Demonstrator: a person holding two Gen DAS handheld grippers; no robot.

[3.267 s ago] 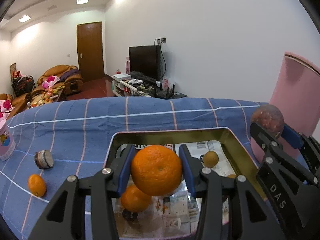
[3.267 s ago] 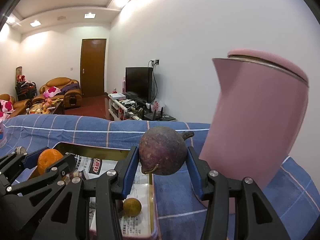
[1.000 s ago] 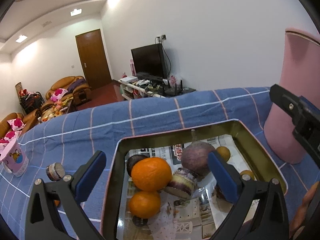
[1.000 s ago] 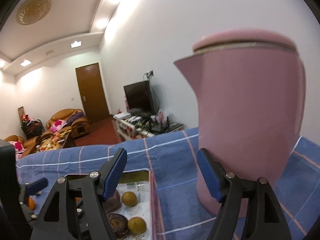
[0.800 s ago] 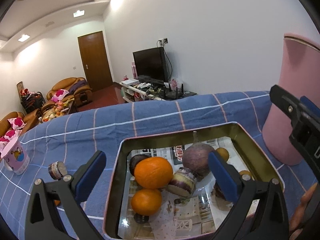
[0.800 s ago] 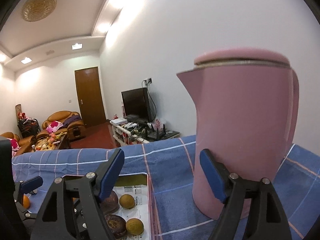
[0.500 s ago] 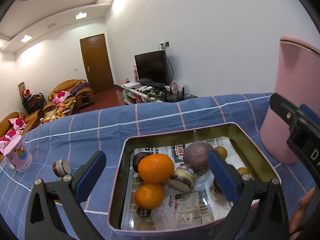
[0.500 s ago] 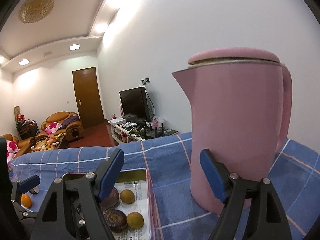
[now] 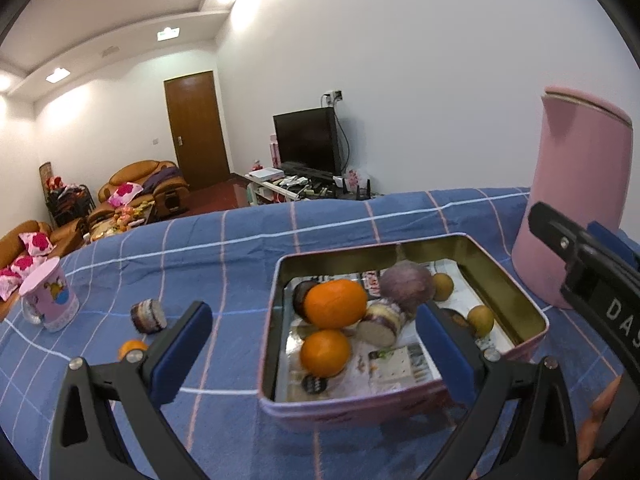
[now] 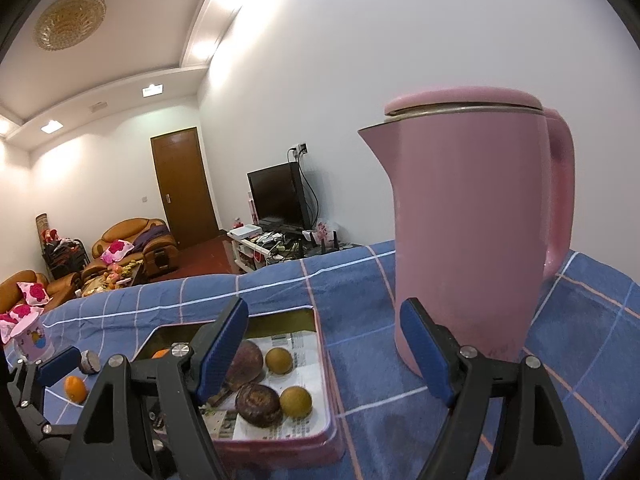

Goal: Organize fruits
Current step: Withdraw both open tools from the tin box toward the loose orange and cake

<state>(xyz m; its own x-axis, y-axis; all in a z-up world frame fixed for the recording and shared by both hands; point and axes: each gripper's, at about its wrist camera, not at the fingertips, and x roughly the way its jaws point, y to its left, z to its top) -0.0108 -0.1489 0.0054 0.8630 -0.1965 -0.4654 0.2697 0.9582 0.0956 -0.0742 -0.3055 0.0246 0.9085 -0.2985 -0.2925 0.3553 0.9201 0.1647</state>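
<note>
A pink metal tin lined with newspaper sits on the blue checked cloth. It holds two oranges, a purple mangosteen, a cut mangosteen half and small yellow-brown fruits. The tin also shows in the right wrist view. A small orange and a dark cut fruit piece lie on the cloth left of the tin. My left gripper is open and empty above the tin's near edge. My right gripper is open and empty, right of the tin.
A tall pink kettle stands close to the right of the tin, also in the left wrist view. A pink mug stands at the far left. The table's far edge faces a living room.
Both grippers let go of their fruit, the orange and the mangosteen, which now lie in the tin. Both have opened wide and drawn back and up from the tin.
</note>
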